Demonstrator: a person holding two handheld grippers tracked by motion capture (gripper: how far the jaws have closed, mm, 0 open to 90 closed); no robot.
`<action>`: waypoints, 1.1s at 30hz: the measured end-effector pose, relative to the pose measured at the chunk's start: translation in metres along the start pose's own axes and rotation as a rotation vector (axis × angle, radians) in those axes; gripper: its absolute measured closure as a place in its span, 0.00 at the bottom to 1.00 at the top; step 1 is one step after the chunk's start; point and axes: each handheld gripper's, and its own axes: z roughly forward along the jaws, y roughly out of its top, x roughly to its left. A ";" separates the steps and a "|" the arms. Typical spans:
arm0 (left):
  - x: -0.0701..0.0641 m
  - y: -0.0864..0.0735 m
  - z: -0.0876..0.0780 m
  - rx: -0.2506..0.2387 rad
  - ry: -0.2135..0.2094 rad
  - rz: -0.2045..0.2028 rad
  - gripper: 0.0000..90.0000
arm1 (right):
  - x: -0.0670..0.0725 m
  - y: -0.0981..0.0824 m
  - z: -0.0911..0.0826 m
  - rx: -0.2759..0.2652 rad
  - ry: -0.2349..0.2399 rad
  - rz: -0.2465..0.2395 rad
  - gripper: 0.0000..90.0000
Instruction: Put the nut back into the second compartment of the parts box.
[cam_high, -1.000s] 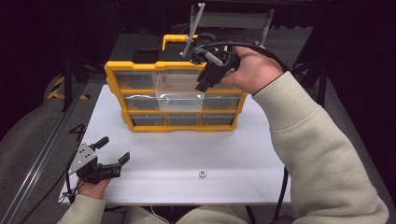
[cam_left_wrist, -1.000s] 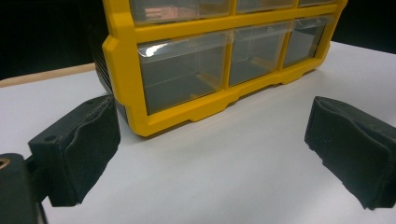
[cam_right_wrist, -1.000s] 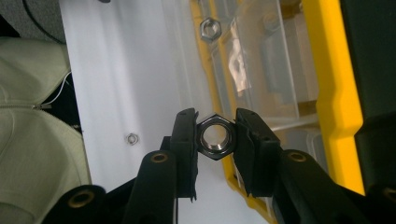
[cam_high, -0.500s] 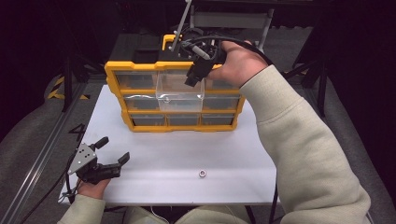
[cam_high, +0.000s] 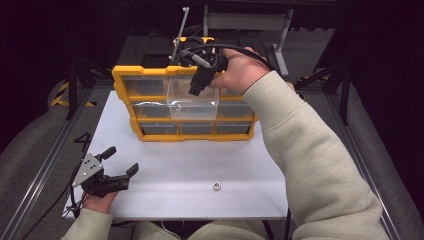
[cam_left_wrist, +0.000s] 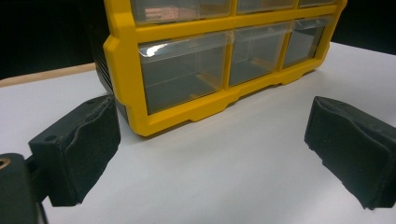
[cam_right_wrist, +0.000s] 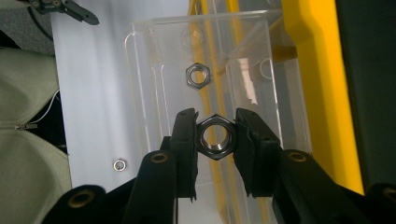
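A nut (cam_right_wrist: 215, 136) is clamped between the pads of the right gripper (cam_right_wrist: 215, 140) directly above the pulled-out clear drawer (cam_right_wrist: 154, 93) — release is called for next — while the left gripper (cam_high: 117, 165) is held wide and empty.

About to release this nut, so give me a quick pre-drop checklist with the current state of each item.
1. Steel hex nut clamped between the right hand-held gripper pads: ok.
2. Clear plastic drawer pulled out of the yellow organiser: ok.
3. Held nut positioned above the drawer opening: ok.
4. Drawer has room; one hex nut lies inside: ok.
5. Left hand-held gripper open, resting on the white table, away from the drawer: ok.
6. Another small nut waits on the table: ok.
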 end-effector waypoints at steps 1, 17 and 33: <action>0.000 0.000 0.000 0.001 -0.001 -0.001 0.05 | 0.000 0.001 0.002 0.002 0.001 0.003 0.77; 0.000 0.000 0.000 0.004 -0.004 -0.001 0.05 | -0.009 0.004 0.033 0.042 0.043 0.012 0.77; 0.000 0.000 0.000 0.003 -0.005 0.001 0.05 | -0.014 0.008 0.051 0.071 0.100 0.016 0.77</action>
